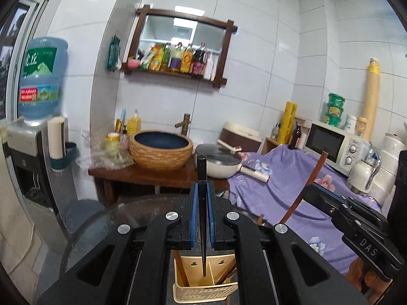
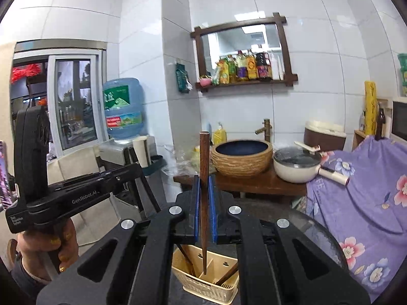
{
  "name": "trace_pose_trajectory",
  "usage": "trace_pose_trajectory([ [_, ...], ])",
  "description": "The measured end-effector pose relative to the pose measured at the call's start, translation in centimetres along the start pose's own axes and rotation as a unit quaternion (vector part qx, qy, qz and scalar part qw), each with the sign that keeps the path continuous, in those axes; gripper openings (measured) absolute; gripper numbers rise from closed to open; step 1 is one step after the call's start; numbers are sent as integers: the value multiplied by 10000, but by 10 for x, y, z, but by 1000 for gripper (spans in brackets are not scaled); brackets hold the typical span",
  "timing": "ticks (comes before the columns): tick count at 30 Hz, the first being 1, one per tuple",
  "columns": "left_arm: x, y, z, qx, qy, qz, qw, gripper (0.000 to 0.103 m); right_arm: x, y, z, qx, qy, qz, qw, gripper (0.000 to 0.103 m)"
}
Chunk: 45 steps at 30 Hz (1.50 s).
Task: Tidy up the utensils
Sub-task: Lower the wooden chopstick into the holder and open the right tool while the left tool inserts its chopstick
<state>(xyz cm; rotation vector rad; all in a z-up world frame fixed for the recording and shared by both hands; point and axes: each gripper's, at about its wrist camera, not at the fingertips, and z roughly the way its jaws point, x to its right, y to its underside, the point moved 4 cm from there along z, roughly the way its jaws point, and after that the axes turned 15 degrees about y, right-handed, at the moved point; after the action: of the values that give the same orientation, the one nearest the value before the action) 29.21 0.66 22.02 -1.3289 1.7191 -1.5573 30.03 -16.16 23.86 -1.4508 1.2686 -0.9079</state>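
**Two chopsticks pinched upright above the holder**

Because each stick is long, thin and rigid, it will not bend in the grip, but it can swing about the pinch point if held far from its middle. The left tool (image 1: 202,213) is clenched on a black chopstick (image 1: 202,178), its blue pads pressing the shaft from both sides; the stick stands nearly upright, its thick end above the pads and its tapered tip hanging down over the cream utensil holder (image 1: 203,287). The right tool (image 2: 204,211) is clamped the same way on a brown wooden chopstick (image 2: 204,157), tip down over the same holder (image 2: 206,284), which stands on the dark round tabletop (image 2: 318,231). More brown sticks already lean inside the holder's compartments.

Both sticks look light. The black one seems to have a smooth lacquered finish, so I judge it the more likely to slip through the pads; the wooden one should give more friction. The grips sit around mid-shaft, which seems a sound place to hold: enough length below to steer the tip into a compartment, and little leverage to twist it. The holder itself looks like thin latticed plastic, light enough to shift or tip if a stick catches its divider.
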Motion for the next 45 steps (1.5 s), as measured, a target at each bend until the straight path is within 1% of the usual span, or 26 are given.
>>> trace_pose_trajectory([
  [5,-17,36,29,-278,-111,-148,9994,7,11,36,33,-313,146,202,9992,7],
  [12,-35,76,48,-640,-191,-281,9974,7,14,83,60,-715,153,297,9969,7],
  [19,-46,99,59,-908,-241,-314,9951,7,13,102,72,-907,192,296,9953,7],
  [22,-46,104,63,-989,-256,-288,9943,7,12,106,73,-893,233,272,9954,7],
  [25,-45,106,64,-966,-317,-207,9946,7,12,108,74,-933,242,277,9950,8],
  [28,-44,106,64,-974,-289,-201,9946,7,14,108,72,-834,317,246,9957,8],
  [29,-43,105,62,-951,-289,-191,9949,13,14,107,70,-791,340,224,9960,8],
  [30,-43,104,59,-895,-303,-171,9954,26,14,107,68,-756,361,195,9963,9],
  [31,-42,102,56,-825,-323,-152,9959,36,14,106,67,-734,387,176,9964,13],
  [32,-41,100,52,-727,-332,-133,9967,51,15,106,65,-710,418,153,9965,25],
  [33,-40,98,48,-660,-325,-123,9972,54,15,105,61,-662,422,132,9968,35],
  [34,-39,96,44,-589,-323,-110,9977,54,15,104,57,-614,417,141,9971,49],
  [35,-37,94,37,-524,-316,-78,9981,55,15,103,52,-530,418,164,9976,50],
  [36,-35,93,34,-488,-311,-54,9983,59,17,103,45,-415,448,172,9980,50],
  [39,-31,93,15,-306,-371,37,9988,69,17,105,29,-357,466,136,9982,50],
  [42,-28,104,0,-283,-397,67,9988,78,16,113,13,-426,501,150,9977,51],
  [45,-32,121,-13,-314,-492,-16,9983,85,16,129,0,-565,463,210,9971,53],
])
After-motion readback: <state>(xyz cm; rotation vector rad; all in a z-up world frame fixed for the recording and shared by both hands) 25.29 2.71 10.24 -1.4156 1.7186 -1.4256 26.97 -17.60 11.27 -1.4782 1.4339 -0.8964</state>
